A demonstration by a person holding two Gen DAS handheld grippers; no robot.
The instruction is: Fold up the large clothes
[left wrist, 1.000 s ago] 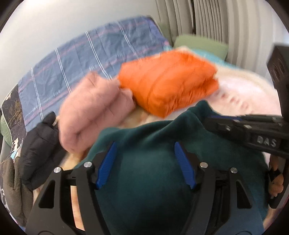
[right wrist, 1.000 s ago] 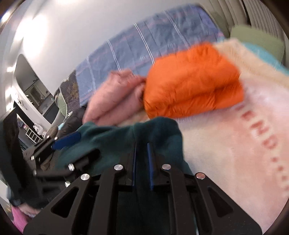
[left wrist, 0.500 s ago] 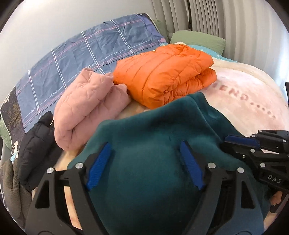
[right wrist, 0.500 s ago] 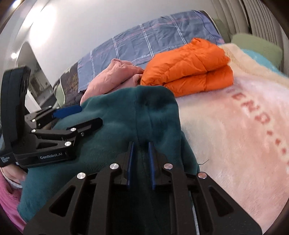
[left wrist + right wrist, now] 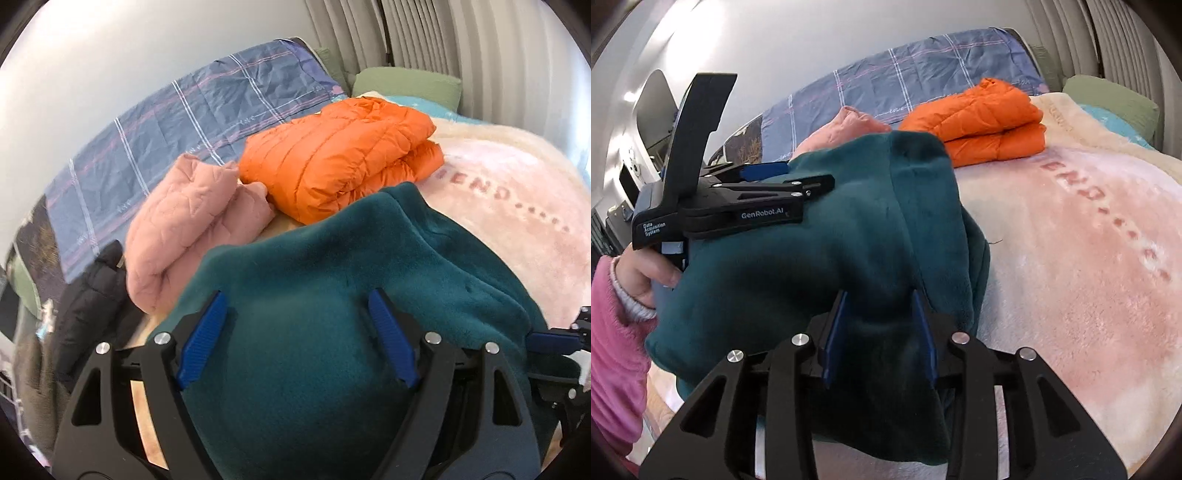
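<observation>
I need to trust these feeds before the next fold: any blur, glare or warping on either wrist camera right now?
Left wrist view: sharp in the middle, the orange jacket and teal fleece crisp; the far left edge smears, and the fisheye bends the curtains. Right wrist view: mostly sharp; window light washes out the pink blanket, a bright spot glares on the wall at upper left, and the fleece between the jaws lies in shadow.

fleece garment [image 5: 332, 295]: dark teal, plain
puffer jacket [image 5: 343, 162]: bright orange, quilted in stitched bands
quilted jacket [image 5: 192, 221]: dusty pink, plain
dark jacket [image 5: 88, 295]: black
blanket [image 5: 1089, 277]: pale pink and cream, faded red lettering and dots
bedspread [image 5: 192, 122]: slate blue, plaid of white and pink lines
pillow [image 5: 406, 81]: sage green
gripper pads [image 5: 201, 338]: blue, on black frames
sleeve [image 5: 613, 350]: pink
</observation>
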